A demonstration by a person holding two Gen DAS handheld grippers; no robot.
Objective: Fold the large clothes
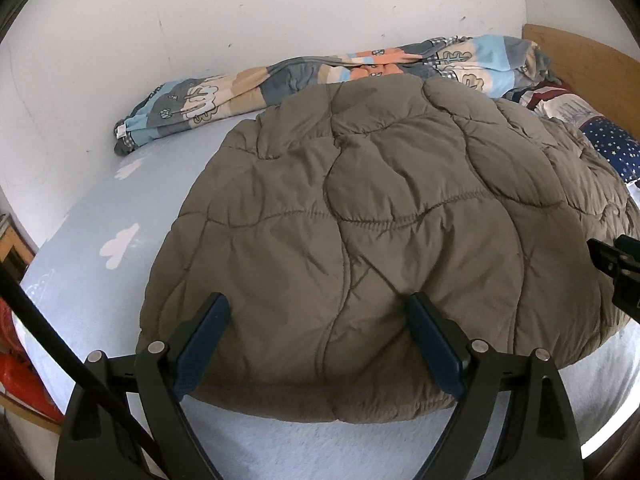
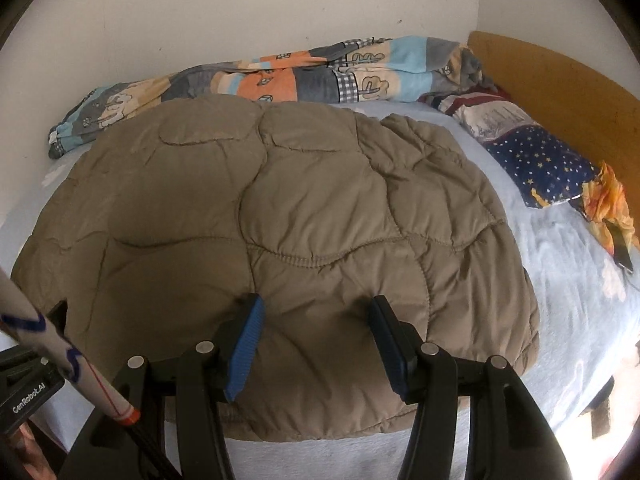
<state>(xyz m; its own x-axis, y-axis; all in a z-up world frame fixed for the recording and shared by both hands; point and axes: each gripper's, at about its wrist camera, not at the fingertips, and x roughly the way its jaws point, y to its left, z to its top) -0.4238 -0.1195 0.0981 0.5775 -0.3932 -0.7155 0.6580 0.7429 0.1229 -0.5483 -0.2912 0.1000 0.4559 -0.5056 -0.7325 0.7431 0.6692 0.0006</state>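
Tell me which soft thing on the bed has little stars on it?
The dark blue pillow by the wooden headboard. The brown jacket is plain, and the blanket along the wall has colourful patches.

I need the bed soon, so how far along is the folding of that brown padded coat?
Done: the coat lies on the bed sheet as a compact rounded bundle with no sleeves sticking out, so at least one fold seems made. In hand: nothing; the left tongs and right tongs hang open above its near edge. Left: probably another fold or a tidy-up, though I cannot tell.
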